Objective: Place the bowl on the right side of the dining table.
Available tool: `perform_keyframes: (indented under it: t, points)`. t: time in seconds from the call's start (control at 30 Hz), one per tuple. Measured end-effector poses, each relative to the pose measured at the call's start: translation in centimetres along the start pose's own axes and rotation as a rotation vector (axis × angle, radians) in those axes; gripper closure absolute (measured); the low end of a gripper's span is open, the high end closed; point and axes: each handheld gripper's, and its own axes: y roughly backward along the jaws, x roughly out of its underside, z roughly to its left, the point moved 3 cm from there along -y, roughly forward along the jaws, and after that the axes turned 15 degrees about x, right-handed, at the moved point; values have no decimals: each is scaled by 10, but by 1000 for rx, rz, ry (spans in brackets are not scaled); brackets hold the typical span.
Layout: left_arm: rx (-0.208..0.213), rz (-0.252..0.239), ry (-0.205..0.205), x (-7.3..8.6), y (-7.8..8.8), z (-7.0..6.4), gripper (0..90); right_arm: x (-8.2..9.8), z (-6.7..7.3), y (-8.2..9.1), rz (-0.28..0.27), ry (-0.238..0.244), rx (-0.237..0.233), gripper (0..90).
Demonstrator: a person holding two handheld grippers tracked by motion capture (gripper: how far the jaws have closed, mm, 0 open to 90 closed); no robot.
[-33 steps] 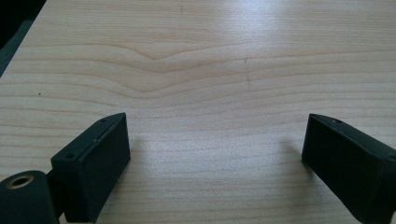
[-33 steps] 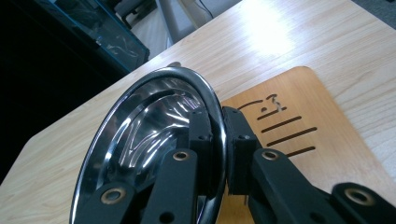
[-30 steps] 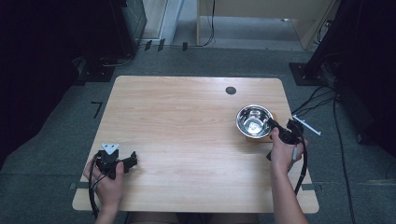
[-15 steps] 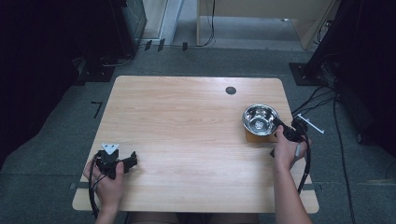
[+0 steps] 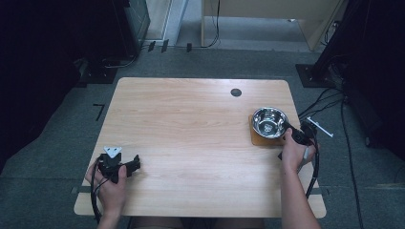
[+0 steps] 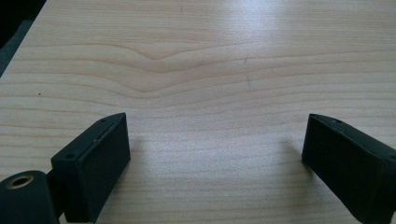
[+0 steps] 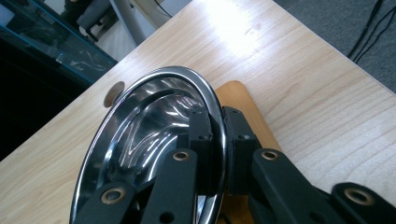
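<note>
A shiny steel bowl (image 5: 270, 121) is over a small brown wooden mat (image 5: 258, 140) near the table's right edge. My right gripper (image 5: 289, 128) is shut on the bowl's near-right rim, with one jaw inside the bowl and one outside. The right gripper view shows the bowl (image 7: 149, 126) close up with the right gripper (image 7: 215, 122) pinching its rim, and the mat (image 7: 239, 95) behind it. I cannot tell whether the bowl rests on the mat. At the front left my left gripper (image 5: 135, 164) lies low over the wood, and in its own view the left gripper (image 6: 215, 154) stands open on nothing.
A round dark cable hole (image 5: 236, 92) sits in the light wooden table (image 5: 191, 129) near its far edge. Cables (image 5: 329, 102) run over the grey floor to the right. Dark equipment stands at the left and the far right.
The right hand has carried the bowl a little to the right, and the brown mat now shows under its near-left side. The left gripper has stayed still.
</note>
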Motion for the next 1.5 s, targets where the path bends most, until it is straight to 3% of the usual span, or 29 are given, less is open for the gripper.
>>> perform_keyframes:
  t: [0.3, 0.87, 1.13, 1.27, 1.43, 1.47, 1.5]
  points:
    - [0, 0, 0, 0, 0, 0, 75, 1, -2, -5, 16, -6, 8, 849]
    - [0, 0, 0, 0, 0, 0, 74, 1, -9, -9, 62, -66, 5, 847]
    - [0, 0, 0, 0, 0, 0, 74, 2, -12, -10, 75, -64, 7, 840]
    - [0, 0, 1, 0, 0, 0, 74, 1, -11, -10, 78, -80, -10, 758]
    - [1, 1, 0, 0, -1, -1, 75, 2, -11, -10, 63, -55, 0, 654]
    - [1, 1, -1, 0, -1, -1, 75, 2, -10, -9, 52, -48, -6, 571]
    - [1, 1, -1, 0, -1, -1, 75, 2, -10, -9, 52, -48, -6, 571]
